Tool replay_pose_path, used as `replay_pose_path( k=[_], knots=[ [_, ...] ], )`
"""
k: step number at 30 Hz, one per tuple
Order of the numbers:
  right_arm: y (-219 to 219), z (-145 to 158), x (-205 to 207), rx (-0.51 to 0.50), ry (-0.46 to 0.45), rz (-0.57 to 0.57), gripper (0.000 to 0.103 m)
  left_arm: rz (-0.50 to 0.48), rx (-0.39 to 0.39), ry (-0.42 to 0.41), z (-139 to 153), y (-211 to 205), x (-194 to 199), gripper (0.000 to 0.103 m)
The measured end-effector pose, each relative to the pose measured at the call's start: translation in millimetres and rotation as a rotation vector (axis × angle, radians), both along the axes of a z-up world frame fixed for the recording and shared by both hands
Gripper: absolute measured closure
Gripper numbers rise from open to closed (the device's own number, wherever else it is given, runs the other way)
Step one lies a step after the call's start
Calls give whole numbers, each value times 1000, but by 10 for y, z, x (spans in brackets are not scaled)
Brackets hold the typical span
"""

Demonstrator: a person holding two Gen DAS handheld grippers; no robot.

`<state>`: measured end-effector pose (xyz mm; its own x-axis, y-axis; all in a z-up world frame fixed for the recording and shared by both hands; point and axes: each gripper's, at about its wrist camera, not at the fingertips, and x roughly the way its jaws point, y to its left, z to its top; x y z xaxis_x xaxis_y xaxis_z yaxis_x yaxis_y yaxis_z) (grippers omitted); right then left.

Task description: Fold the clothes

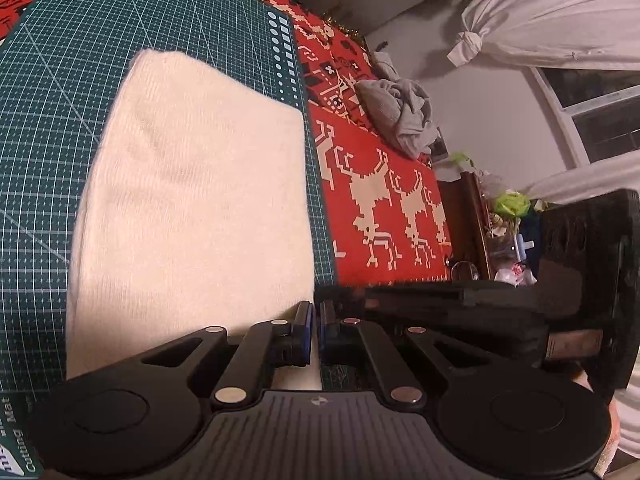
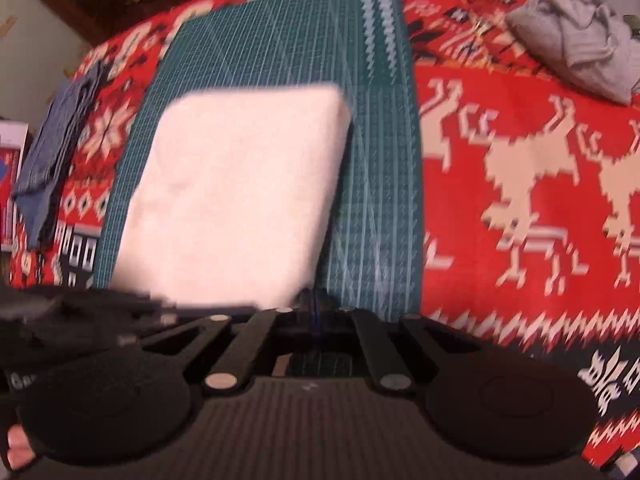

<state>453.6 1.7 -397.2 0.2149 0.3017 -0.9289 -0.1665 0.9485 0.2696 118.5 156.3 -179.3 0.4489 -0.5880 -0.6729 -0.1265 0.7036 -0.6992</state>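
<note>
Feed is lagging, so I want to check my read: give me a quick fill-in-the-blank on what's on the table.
1. The folded cream garment lies on a green ____ mat.
2. The tablecloth is red with white ____.
3. The crumpled garment off the mat is ____ in colour.

Missing words: cutting; reindeer; grey
</note>
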Motion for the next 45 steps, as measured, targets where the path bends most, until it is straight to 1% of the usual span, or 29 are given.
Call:
replay_pose_path(
  k=[6,9,12,17,23,24,26,28,32,39,42,45],
  knots=[
    [-38,2,247,14,-24,-41,98,25,28,-14,56,78,151,101],
    [-51,-17,270,12,-18,-39,98,44,26,-16,56,139,230,100],
    [15,-44,172,-6,-2,15,98,44,20,-15,23,159,227,100],
    [100,-71,-137,-26,35,87,99,40,17,-12,-18,164,191,100],
    [80,-31,-292,-7,57,101,98,41,13,-17,-12,177,155,100],
    [46,-16,-286,4,52,84,97,42,11,-20,-8,182,150,100],
    [-38,22,-223,21,27,37,95,42,9,-28,2,187,150,100],
    [-93,55,-143,35,6,2,94,45,12,-37,12,188,171,100],
    [-111,61,98,21,-33,-34,94,49,-1,-42,-11,204,227,100],
    [-173,8,487,29,-103,-140,94,47,-18,-34,-84,217,285,100],
    [-167,6,545,36,-108,-139,95,41,1,-41,-70,202,291,100],
    [-124,-3,518,18,-99,-103,95,34,25,-47,-54,177,296,100]
  ],
)
